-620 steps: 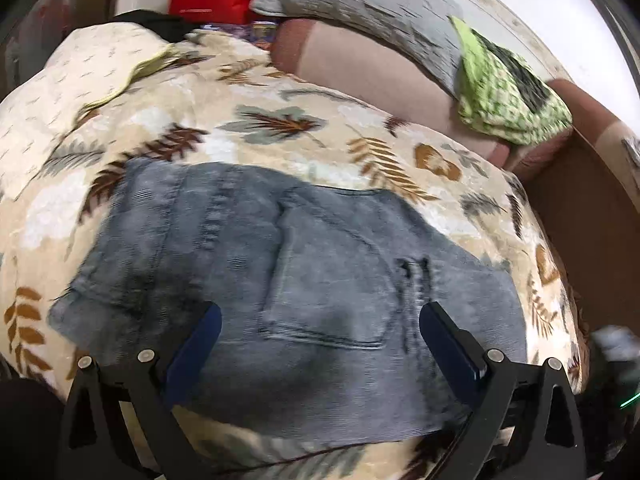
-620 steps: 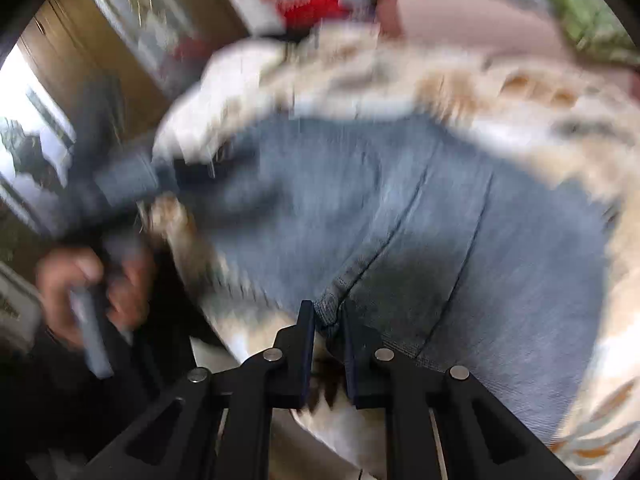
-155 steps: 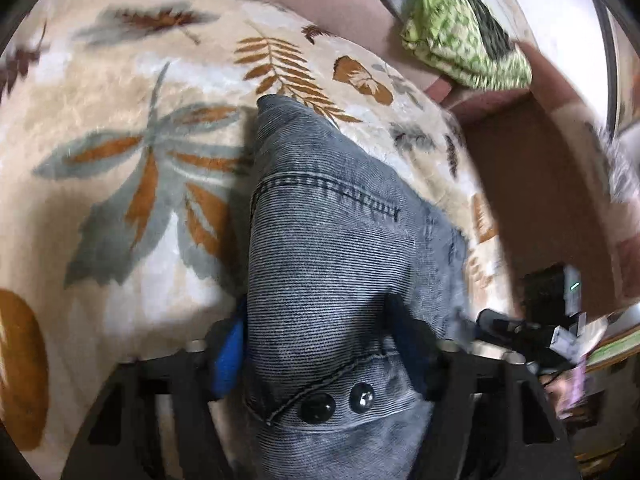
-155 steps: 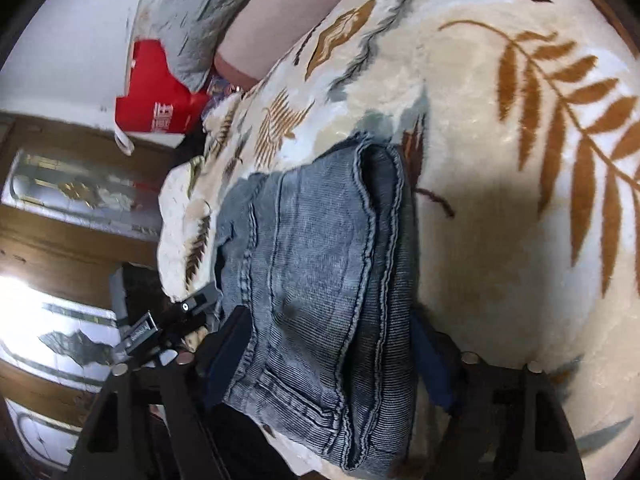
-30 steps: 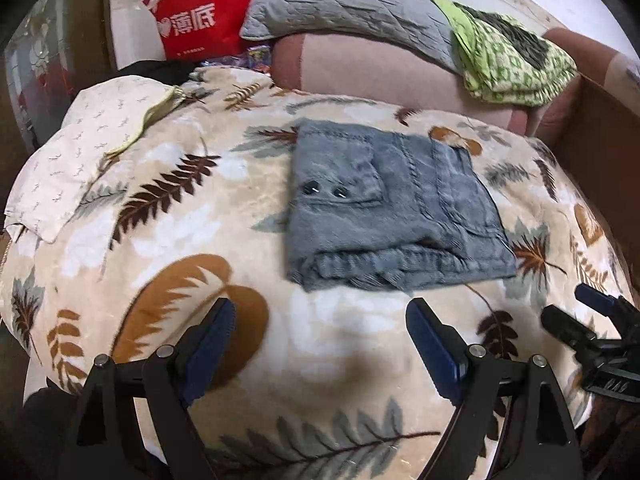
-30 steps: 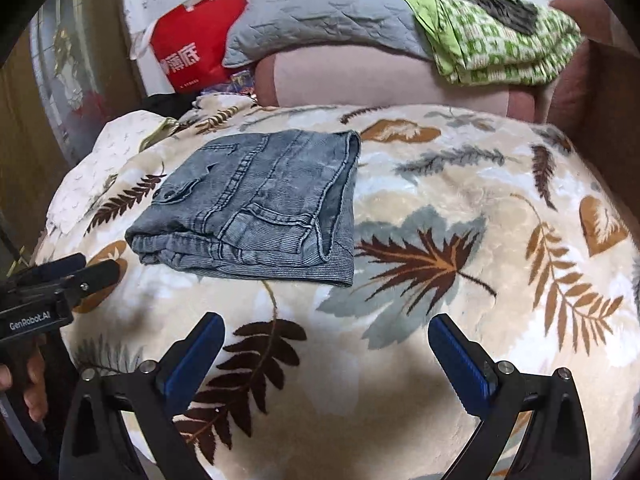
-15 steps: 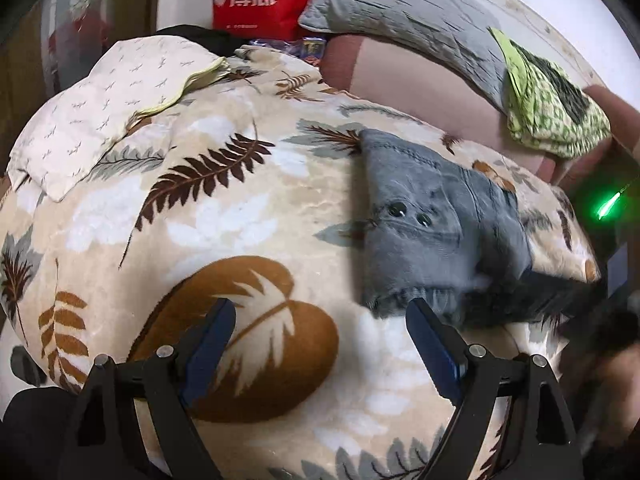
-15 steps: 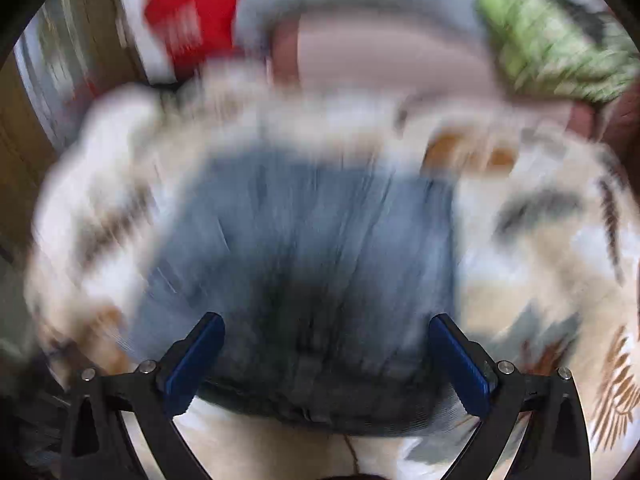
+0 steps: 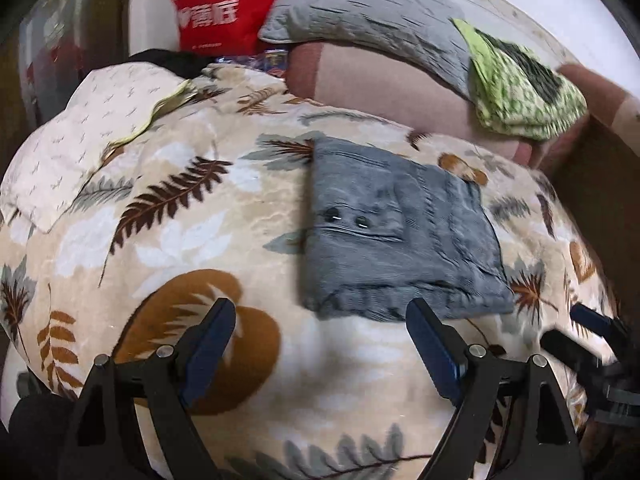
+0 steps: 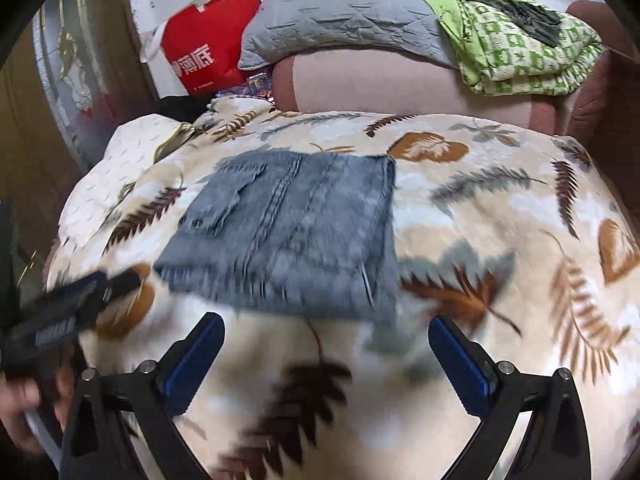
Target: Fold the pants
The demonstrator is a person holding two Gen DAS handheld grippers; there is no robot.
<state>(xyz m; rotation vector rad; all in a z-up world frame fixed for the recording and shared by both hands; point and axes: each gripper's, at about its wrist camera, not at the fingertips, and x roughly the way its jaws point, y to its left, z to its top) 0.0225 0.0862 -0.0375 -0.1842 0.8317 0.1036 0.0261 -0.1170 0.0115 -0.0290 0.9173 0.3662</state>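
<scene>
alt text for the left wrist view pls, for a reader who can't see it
Grey jeans lie folded into a compact rectangle on a leaf-print blanket, beyond the open, empty left gripper. The right gripper shows at the right edge. Behind are a grey pillow, a green cloth and a red bag.

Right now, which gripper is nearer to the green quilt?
Right. The right gripper is at the bed's near edge, facing the jeans, on the side of the green quilt. The left gripper is further left, toward the red bag.
</scene>
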